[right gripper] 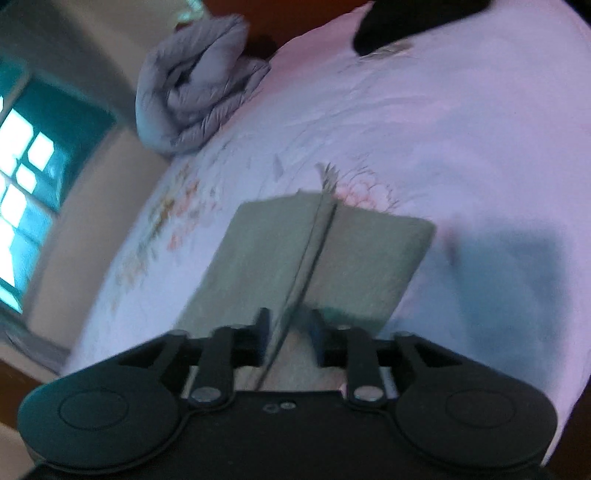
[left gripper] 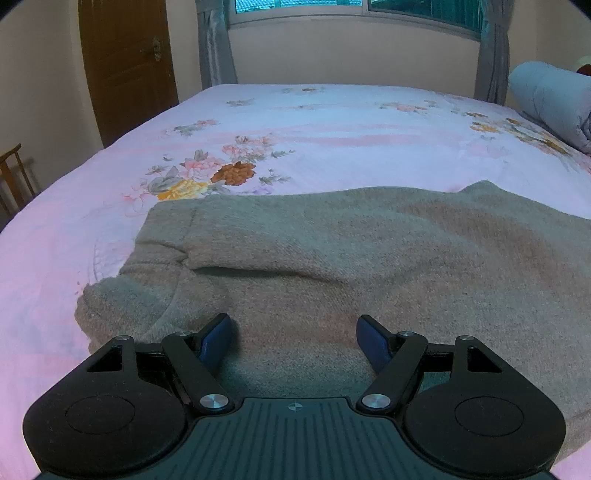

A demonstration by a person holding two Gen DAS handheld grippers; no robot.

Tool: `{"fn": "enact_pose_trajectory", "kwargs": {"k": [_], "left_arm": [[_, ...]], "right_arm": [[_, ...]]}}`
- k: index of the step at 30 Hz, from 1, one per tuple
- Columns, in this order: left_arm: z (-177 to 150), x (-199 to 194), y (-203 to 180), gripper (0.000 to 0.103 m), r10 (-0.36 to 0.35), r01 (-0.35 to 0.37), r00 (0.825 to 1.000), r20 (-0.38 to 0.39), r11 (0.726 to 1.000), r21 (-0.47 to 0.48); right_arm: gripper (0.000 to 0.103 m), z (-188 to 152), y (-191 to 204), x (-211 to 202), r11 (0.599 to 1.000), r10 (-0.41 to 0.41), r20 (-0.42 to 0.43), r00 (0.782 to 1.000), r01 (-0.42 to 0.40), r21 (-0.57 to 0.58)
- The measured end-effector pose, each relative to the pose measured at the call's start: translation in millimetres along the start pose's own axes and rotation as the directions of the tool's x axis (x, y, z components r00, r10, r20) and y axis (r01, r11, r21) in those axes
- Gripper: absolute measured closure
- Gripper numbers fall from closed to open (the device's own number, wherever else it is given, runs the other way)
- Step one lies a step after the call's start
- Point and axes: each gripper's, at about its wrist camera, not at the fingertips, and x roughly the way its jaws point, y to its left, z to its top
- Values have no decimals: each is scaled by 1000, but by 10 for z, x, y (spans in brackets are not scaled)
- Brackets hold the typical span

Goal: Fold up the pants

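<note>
Grey knitted pants (left gripper: 332,251) lie spread across the near part of a bed with a pink flowered sheet (left gripper: 332,122). My left gripper (left gripper: 294,332) hovers low over the cloth near its left end, jaws wide open, nothing between the blue pads (left gripper: 218,343). The right wrist view is rolled and blurred. In it a flat rectangle of the pants (right gripper: 258,258) lies on the sheet, and a thin raised edge of the cloth (right gripper: 314,236) runs back between the fingers of my right gripper (right gripper: 290,332). Those jaws stand a little apart and the pads do not press the cloth.
A rolled grey duvet (left gripper: 550,99) lies at the right end of the bed, also visible as a bundle (right gripper: 199,92). A brown door (left gripper: 125,66) and a wooden chair (left gripper: 14,177) stand to the left. A window with grey curtains (left gripper: 218,48) is behind. A dark shape (right gripper: 406,18) sits on the sheet's far edge.
</note>
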Motion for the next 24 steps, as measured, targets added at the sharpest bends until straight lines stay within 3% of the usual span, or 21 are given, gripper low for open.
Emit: {"fn": "enact_pose_trajectory", "kwargs": {"k": [2, 7, 12, 16, 24], "left_arm": [[0, 4, -7, 29, 3, -3, 1000, 0, 1000, 3], [-12, -3, -11, 29, 9, -9, 1000, 4, 1000, 2], [-4, -7, -19, 28, 17, -17, 1000, 2, 1000, -2], [-19, -9, -17, 28, 20, -20, 1000, 6, 1000, -5], [20, -1, 39, 28, -16, 16, 1000, -17, 1000, 15]], "right_arm": [[84, 48, -92, 64, 996, 56, -8, 998, -56, 64], [86, 139, -82, 374, 995, 16, -40, 999, -12, 100], [87, 172, -9, 427, 999, -8, -60, 998, 10, 40], [103, 196, 155, 467, 999, -29, -96, 995, 26, -24], [103, 375, 882, -219, 968, 84, 27, 996, -75, -239]]}}
